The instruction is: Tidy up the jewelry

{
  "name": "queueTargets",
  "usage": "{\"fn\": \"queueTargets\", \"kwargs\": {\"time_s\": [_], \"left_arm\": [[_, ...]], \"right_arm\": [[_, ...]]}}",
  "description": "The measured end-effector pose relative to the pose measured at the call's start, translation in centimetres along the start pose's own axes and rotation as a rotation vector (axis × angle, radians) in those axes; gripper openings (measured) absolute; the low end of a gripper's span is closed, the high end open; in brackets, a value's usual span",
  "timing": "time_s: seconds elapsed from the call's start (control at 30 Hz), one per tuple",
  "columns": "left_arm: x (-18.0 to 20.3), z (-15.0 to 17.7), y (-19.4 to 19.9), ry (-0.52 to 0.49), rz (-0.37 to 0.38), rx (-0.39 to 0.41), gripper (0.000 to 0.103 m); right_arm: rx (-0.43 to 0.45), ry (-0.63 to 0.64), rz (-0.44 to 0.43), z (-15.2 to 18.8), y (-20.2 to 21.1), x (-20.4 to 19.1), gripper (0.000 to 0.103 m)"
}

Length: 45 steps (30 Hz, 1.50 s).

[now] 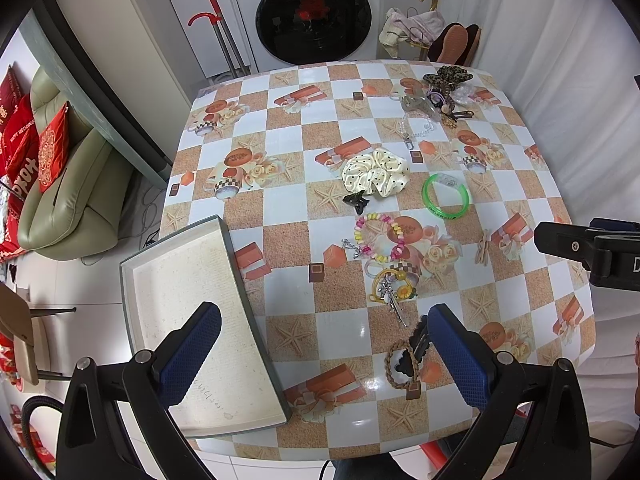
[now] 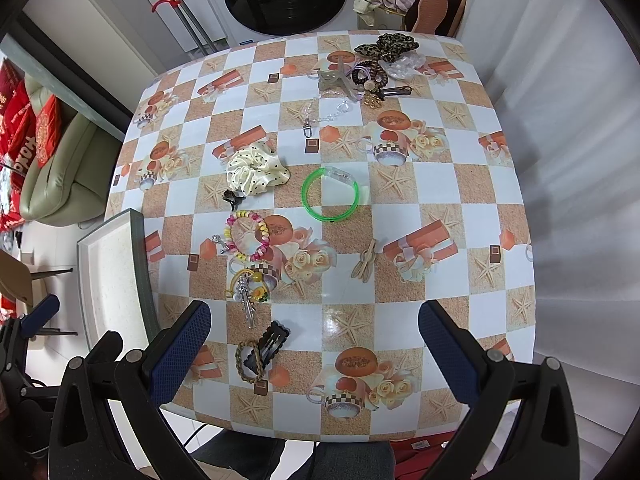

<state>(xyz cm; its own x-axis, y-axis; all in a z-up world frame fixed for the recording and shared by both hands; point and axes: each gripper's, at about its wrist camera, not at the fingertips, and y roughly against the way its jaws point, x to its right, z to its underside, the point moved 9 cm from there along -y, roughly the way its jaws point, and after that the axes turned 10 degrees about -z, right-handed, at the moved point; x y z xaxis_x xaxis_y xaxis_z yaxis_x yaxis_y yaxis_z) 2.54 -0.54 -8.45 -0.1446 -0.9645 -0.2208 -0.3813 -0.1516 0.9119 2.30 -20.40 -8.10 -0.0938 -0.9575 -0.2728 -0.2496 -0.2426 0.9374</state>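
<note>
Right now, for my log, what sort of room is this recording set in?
Probably a home, in a laundry or utility corner off a living area: a front-loading washing machine stands behind the table with its checked cloth, and a sofa with red cushions sits to the left.

I read "Panasonic" on the top panel of the washing machine behind the table. A red cushion on the sofa says "HAPPY WEDDING". Handwritten digits sit on the floor of the shallow box, too smeared for me to read. Print on the green bangle is illegible.
</note>
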Motion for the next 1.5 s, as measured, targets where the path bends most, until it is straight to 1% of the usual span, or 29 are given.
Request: {"fn": "queueTargets", "kwargs": {"time_s": [1.5], "left_arm": [[0.1, 0.05, 0.01, -0.001, 0.003, -0.006, 0.103]], "right_arm": [[-0.002, -0.007, -0.002, 0.0, -0.09, 0.25, 0.103]]}}
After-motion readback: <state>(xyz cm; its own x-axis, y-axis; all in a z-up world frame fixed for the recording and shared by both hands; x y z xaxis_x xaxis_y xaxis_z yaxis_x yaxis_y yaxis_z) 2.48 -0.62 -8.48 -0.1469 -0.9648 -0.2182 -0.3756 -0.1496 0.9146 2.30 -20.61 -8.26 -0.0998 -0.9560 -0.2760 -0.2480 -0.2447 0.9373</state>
